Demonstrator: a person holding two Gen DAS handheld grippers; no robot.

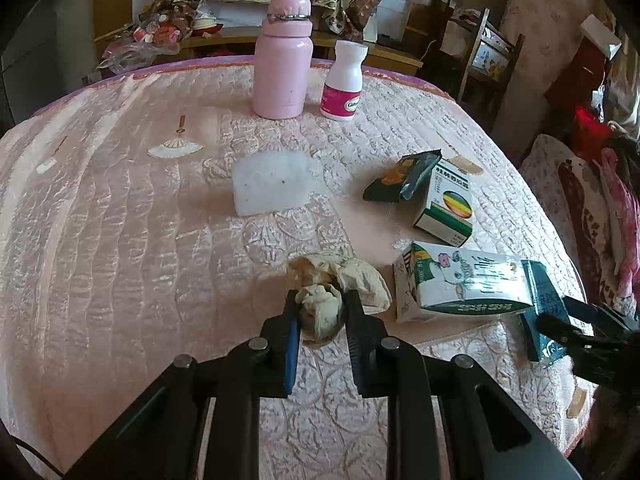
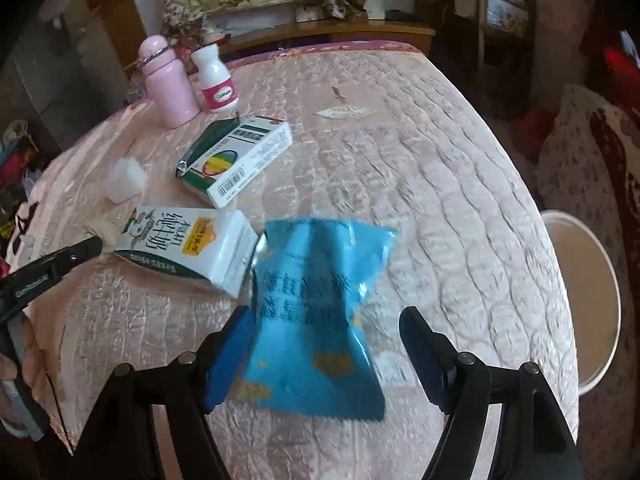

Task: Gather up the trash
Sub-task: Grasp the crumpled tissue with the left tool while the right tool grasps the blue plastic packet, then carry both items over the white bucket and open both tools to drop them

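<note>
My left gripper (image 1: 320, 304) is shut on a crumpled beige tissue (image 1: 340, 284) that lies on the pink quilted table near its front. A milk carton (image 1: 456, 284) lies on its side just right of it and shows in the right wrist view (image 2: 192, 248). My right gripper (image 2: 324, 320) is open, its fingers either side of a blue plastic wrapper (image 2: 316, 316) lying flat on the table. The right gripper also shows in the left wrist view (image 1: 560, 320) at the wrapper (image 1: 544, 304).
A green-and-white medicine box (image 2: 236, 160), a dark snack wrapper (image 1: 404, 178), a white foam block (image 1: 272, 184), a pink flask (image 1: 282, 60) and a white pill bottle (image 1: 344, 80) stand farther back. A white bin (image 2: 584, 300) sits beyond the table's right edge.
</note>
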